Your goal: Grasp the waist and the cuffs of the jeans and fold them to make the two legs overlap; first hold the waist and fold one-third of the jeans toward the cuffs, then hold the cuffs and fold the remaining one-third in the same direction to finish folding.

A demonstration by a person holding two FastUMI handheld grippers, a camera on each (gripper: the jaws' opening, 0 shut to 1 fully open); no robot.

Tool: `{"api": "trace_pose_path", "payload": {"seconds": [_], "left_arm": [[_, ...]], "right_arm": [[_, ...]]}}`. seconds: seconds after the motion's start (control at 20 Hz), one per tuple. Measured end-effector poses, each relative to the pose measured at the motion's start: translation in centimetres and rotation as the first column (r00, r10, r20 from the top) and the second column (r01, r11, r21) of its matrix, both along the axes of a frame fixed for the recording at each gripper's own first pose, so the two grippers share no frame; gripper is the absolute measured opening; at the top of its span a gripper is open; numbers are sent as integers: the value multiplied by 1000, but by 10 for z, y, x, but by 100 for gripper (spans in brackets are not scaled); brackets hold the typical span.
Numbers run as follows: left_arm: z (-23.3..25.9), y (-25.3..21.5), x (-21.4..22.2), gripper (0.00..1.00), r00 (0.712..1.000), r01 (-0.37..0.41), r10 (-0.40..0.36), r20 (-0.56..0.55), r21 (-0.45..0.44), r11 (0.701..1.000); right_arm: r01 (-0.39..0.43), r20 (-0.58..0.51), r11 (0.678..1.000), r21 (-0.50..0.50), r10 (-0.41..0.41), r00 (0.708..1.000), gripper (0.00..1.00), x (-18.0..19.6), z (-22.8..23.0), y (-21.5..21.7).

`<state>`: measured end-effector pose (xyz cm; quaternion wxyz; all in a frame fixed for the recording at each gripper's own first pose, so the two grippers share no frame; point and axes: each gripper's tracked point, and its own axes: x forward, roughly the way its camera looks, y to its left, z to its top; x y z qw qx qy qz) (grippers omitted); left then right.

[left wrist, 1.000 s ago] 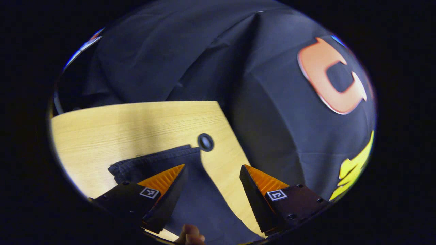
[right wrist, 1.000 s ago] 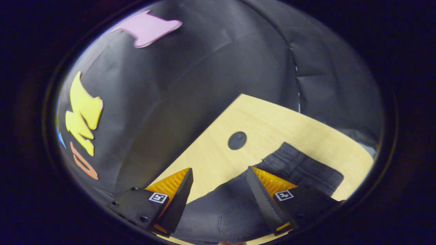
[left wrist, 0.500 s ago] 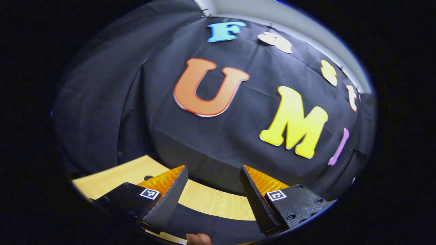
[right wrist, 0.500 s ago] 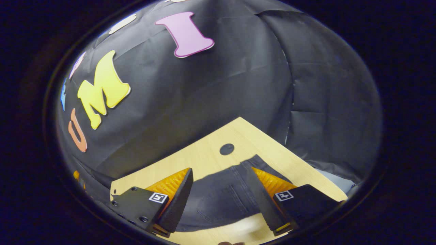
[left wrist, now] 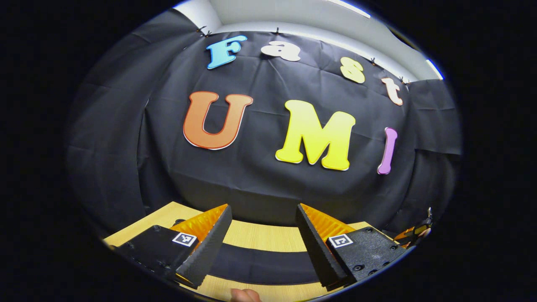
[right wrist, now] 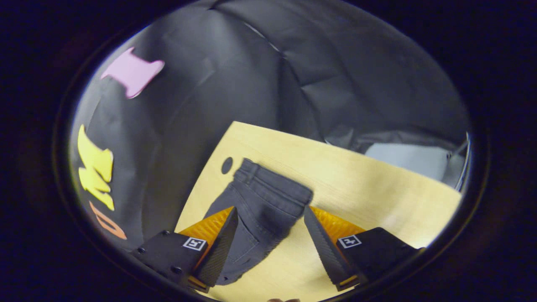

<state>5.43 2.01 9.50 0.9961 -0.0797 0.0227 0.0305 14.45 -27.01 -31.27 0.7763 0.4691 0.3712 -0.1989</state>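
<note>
The dark grey jeans [right wrist: 260, 201] lie flat on the light wooden table [right wrist: 356, 188]. Their waistband [right wrist: 272, 184] points toward the table's far edge in the right gripper view. My right gripper [right wrist: 271, 208] hovers above the waist end, open, with the cloth showing between its fingers and nothing pinched. In the left gripper view the jeans [left wrist: 260, 262] appear as a dark band across the table [left wrist: 260, 235], low between the fingers. My left gripper [left wrist: 263, 206] is open and held above that band, aimed mostly at the booth wall.
A round dark hole [right wrist: 227, 165] in the tabletop sits just beside the waistband's corner. The black cloth wall [left wrist: 260, 188] rises close behind the table's far edge. A pale floor patch [right wrist: 407, 157] shows past the table. A person's fingertip [left wrist: 245, 295] peeks in below.
The left gripper has tilted up from the cuffs to face the wall. The right gripper has swung so the waistband now lies between its fingers. Both stayed open.
</note>
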Motion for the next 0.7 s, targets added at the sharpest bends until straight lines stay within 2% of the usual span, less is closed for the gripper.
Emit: {"api": "trace_pose_path", "payload": {"seconds": [0.15,0.2,0.25,0.3,0.35,0.4,0.5,0.55,0.6,0.65,0.7], "left_arm": [[-1,-18,-17,100,1000,21,-21,-16,4,1000],[0,-21,-21,98,1000,24,-24,-17,-5,1000],[1,-20,-23,98,1000,15,-16,-15,-11,1000],[2,-17,-25,98,1000,4,-5,-17,-20,1000],[2,-15,-28,98,1000,-2,2,-21,-32,999],[2,-13,-30,98,1000,-12,11,-24,-39,999],[2,-10,-33,98,999,-27,26,-28,-39,999],[2,-10,-34,98,999,-31,29,-32,-39,999],[1,-12,-32,98,999,-34,32,-40,-41,999],[0,-13,-33,98,998,-35,33,-49,-43,998],[-1,-16,-35,98,998,-37,34,-58,-43,998]], "right_arm": [[71,9,992,103,-73,997,97,6,-11,7],[65,16,992,109,-68,998,92,5,-10,8],[54,20,992,111,-57,998,97,7,-11,10],[43,24,992,118,-46,999,96,9,-11,14],[40,27,992,121,-44,999,92,8,-11,14],[51,34,991,122,-55,998,96,9,-10,11],[71,57,986,148,-80,995,92,14,-8,12],[80,60,984,158,-90,994,95,16,-9,12],[83,48,984,158,-91,995,93,17,-13,12],[85,31,985,150,-90,995,90,20,-19,12],[84,34,984,157,-91,995,77,27,-21,14]]}}
